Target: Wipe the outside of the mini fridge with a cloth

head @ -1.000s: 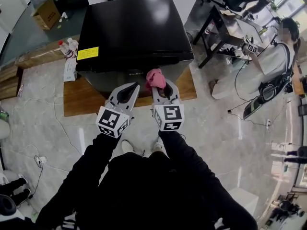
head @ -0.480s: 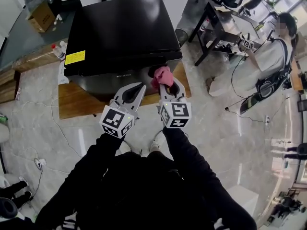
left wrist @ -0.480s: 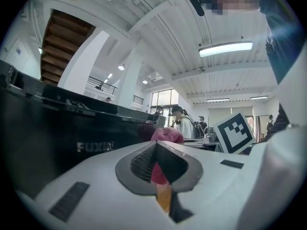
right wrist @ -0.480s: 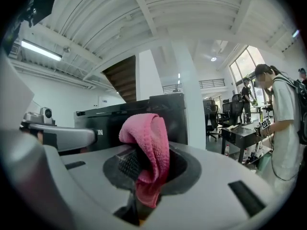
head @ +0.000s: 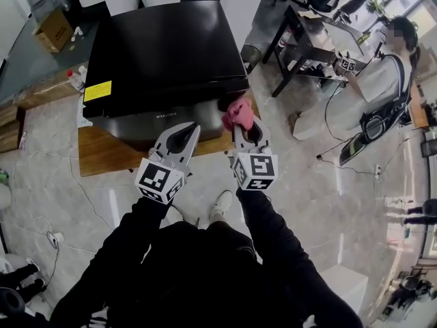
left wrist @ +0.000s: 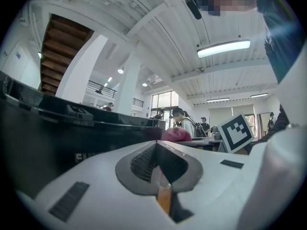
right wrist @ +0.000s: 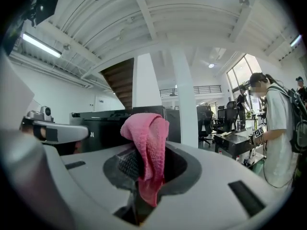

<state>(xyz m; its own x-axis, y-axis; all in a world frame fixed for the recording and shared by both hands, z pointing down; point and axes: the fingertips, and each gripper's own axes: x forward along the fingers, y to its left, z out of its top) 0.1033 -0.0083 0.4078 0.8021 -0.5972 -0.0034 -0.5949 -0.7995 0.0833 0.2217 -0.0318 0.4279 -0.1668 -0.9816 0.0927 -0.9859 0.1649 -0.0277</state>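
Open office, pale stone floor (head: 321, 203). Just ahead of the right gripper (head: 243, 119), the black mini fridge (head: 164, 53); pinched between that gripper's jaws, a pink cloth (head: 239, 111). Left gripper (head: 195, 125) alongside, closed, empty. Could snag and pull free at the fridge corner.

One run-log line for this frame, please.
right claw: shut on pink cloth | cloth: near mini fridge front corner | left claw: shut, empty | contact: unclear

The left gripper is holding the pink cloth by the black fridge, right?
No, the right gripper holds the pink cloth by the black fridge. The right gripper view shows it pinched between the jaws. The left gripper is shut on nothing.
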